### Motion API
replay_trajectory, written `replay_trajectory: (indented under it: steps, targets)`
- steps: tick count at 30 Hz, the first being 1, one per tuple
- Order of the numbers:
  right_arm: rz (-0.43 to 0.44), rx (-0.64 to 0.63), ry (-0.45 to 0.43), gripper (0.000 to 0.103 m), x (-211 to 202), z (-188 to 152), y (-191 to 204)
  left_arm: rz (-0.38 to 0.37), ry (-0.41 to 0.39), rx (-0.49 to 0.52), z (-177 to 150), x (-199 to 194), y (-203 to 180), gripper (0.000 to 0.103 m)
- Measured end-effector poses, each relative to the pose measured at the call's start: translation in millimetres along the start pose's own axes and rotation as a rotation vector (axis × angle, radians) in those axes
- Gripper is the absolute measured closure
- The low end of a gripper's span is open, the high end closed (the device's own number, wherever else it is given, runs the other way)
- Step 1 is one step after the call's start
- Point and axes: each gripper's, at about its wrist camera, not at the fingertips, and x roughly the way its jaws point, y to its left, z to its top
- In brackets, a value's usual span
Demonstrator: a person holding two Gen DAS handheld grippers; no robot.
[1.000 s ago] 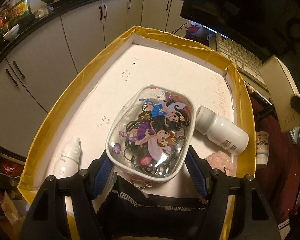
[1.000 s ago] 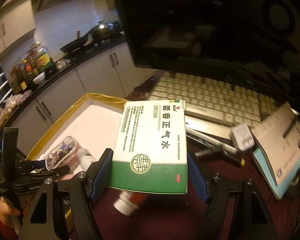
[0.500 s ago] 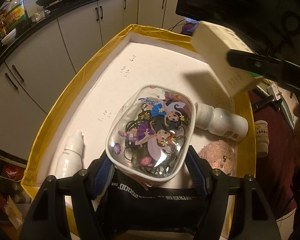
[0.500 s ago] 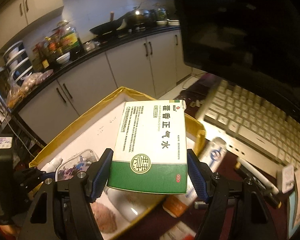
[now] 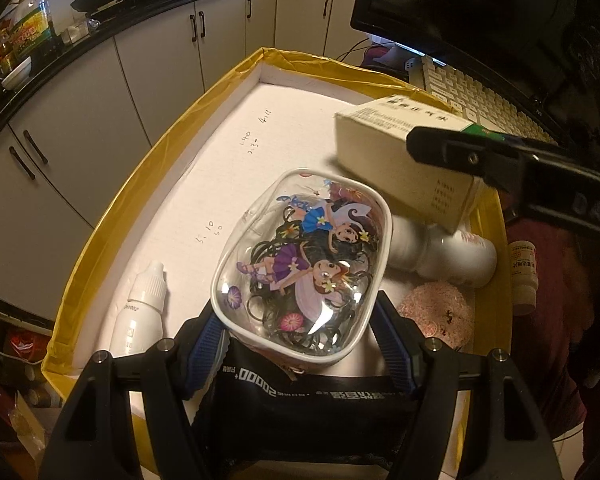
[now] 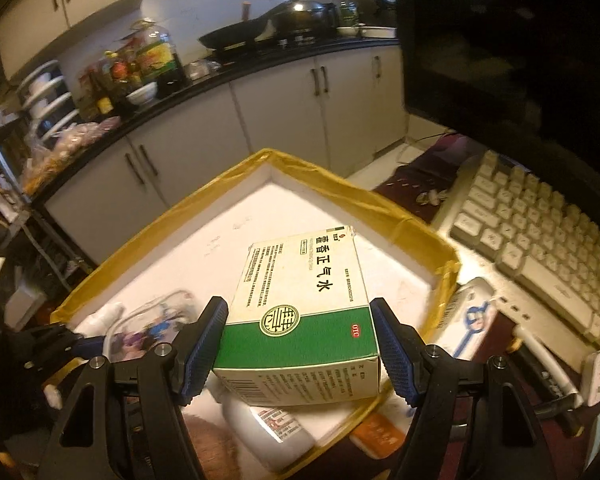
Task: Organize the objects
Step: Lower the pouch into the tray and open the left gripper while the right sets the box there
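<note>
Tools grip wide: right (image 6: 298,354) holds medicine box (image 6: 300,300), left (image 5: 300,344) pouch (image 5: 304,276).

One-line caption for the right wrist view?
Right tongs carry a green-and-white medicine box above the yellow-rimmed tray.

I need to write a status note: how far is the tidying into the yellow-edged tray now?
Partly done. Already lying in the tray: a dropper bottle, a white bottle and a pink puff. In hand: the left gripper holds the clear pouch over the tray; the right gripper holds the medicine box above it, not yet set down. Left outside: a small bottle beside the tray.
</note>
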Motion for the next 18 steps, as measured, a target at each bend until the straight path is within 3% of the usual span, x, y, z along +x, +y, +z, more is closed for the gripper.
replay_trajectory:
  steps: [4, 10, 18]
  targets:
    - [0.038, -0.023, 0.002, 0.026, 0.3, -1.9, 3.5, -0.001, -0.001, 0.0, 0.0, -0.1, -0.1, 0.032]
    - [-0.077, -0.035, 0.002, 0.026, 9.8, -1.1, -5.0, 0.001, 0.0, 0.002, 0.3, -0.4, -1.6, 0.032]
    - [-0.112, -0.058, 0.042, 0.026, 18.2, -11.6, -2.3, -0.003, 0.004, 0.004, 1.1, 0.3, -1.2, 0.032]
